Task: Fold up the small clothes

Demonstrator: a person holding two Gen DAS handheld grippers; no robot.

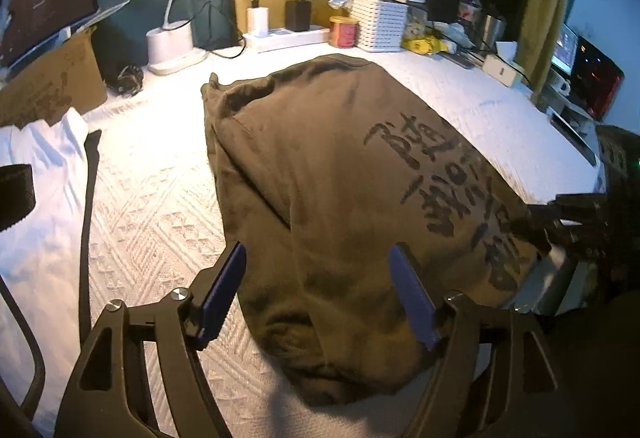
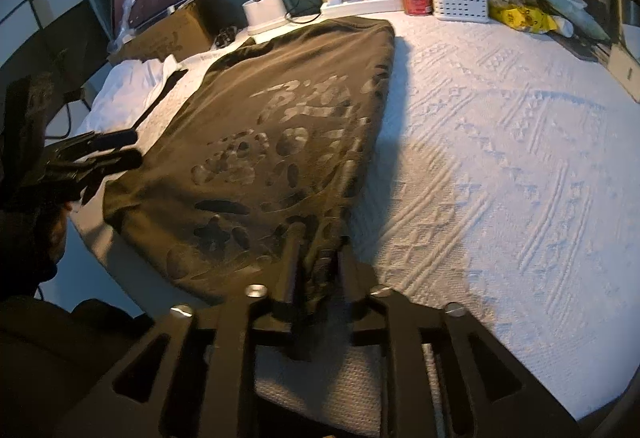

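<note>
A dark olive T-shirt (image 1: 340,174) with black printed lettering lies folded lengthwise on the white textured cloth (image 2: 500,158) that covers the tabletop, running from the near edge towards the far clutter. The left gripper (image 1: 318,294) stands released, its two blue-padded fingers (image 1: 224,290) spread wide over the shirt's near left corner; the left pad sits over the cloth just beside the fabric edge and the right pad over the fabric, neither pressing on it. The right gripper (image 2: 318,258) sits at the shirt's near right corner with its fingers a little apart and a bunched ridge of fabric between them; whether the pads press on that fabric cannot be told, as the fingers are dark and blurred. A white garment (image 1: 44,190) with a dark edge lies on the left side of the tabletop, well apart from the shirt. Along the far side stand a white lamp base (image 1: 170,44), a power strip (image 1: 288,36) with plugged chargers, a red tin (image 1: 343,32), a white perforated basket (image 1: 380,24) and a yellow packet (image 1: 424,44). A cardboard box (image 1: 52,82) with a laptop (image 1: 48,6) on it occupies the far left
</note>
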